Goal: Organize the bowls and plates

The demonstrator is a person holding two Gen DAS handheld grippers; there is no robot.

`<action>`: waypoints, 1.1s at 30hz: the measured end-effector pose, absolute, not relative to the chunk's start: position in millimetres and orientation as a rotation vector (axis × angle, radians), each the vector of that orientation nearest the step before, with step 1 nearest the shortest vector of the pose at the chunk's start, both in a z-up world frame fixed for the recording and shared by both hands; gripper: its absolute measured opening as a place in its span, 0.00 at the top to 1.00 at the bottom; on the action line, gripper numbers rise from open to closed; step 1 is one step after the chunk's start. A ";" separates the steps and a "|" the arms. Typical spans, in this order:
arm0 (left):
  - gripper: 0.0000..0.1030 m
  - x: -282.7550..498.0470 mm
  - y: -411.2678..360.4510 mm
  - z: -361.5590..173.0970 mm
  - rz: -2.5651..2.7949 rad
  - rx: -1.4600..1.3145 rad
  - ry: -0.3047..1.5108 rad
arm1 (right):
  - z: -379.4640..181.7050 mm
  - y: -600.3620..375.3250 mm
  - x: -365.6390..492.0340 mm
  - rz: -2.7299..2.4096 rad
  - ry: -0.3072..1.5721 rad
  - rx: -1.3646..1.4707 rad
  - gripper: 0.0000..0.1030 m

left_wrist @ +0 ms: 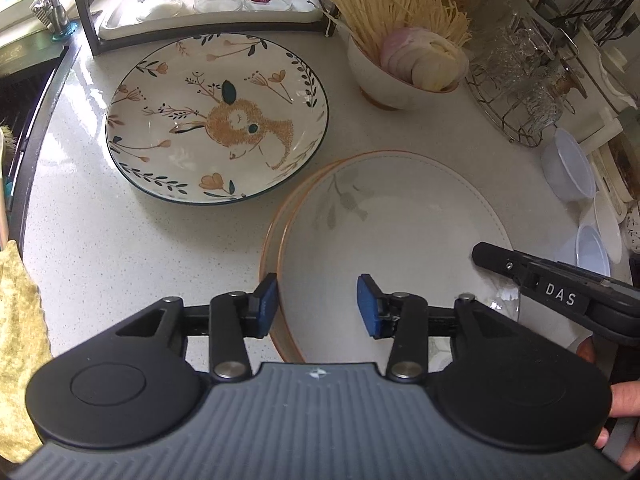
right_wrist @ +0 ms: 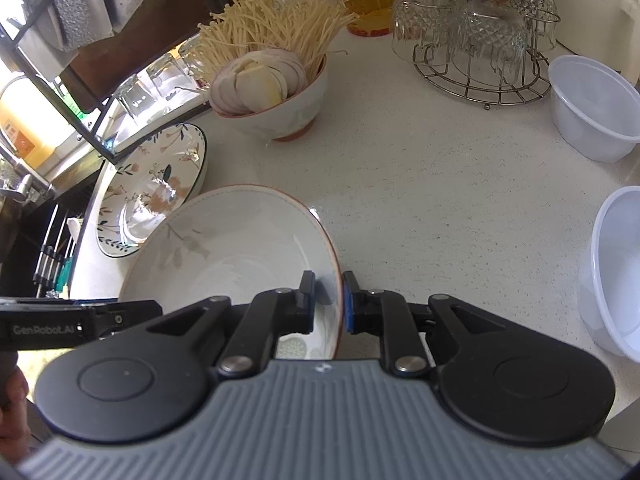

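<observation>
A white plate with an orange rim (left_wrist: 400,224) lies on the counter in front; it also shows in the right wrist view (right_wrist: 240,248). In the left wrist view a second orange rim (left_wrist: 276,216) shows just under its left edge. My right gripper (right_wrist: 328,304) is shut on this plate's right rim and tilts it. My left gripper (left_wrist: 316,304) is open, its fingers either side of the plate's near left rim. A deer-pattern plate (left_wrist: 218,120) lies flat beyond, also in the right wrist view (right_wrist: 152,192).
A bowl of enoki and sliced onion (left_wrist: 404,76) stands behind the plates. A wire rack of glasses (right_wrist: 484,40) and clear plastic bowls (right_wrist: 592,108) are at the right. A tray rack with glasses (left_wrist: 208,4) stands at the back left; the sink (left_wrist: 24,92) lies left.
</observation>
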State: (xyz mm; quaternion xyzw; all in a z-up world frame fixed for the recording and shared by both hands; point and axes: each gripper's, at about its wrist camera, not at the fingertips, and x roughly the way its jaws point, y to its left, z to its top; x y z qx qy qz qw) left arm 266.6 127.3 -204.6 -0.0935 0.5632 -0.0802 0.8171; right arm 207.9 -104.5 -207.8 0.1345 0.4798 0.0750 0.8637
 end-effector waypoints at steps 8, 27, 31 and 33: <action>0.42 271.1 136.8 -196.2 -0.149 -0.289 1.254 | -214.2 -112.6 206.4 0.177 1.026 0.345 0.83; 0.38 245.9 141.6 -164.6 -0.046 -0.250 1.152 | -200.0 -128.7 204.1 0.186 0.967 0.410 0.82; 0.38 240.1 134.5 -148.1 -0.045 -0.215 1.080 | -185.6 -133.2 203.8 0.202 0.922 0.395 0.82; 0.38 237.4 130.8 -138.1 -0.047 -0.204 1.048 | -174.5 -133.4 201.6 0.215 0.894 0.374 0.82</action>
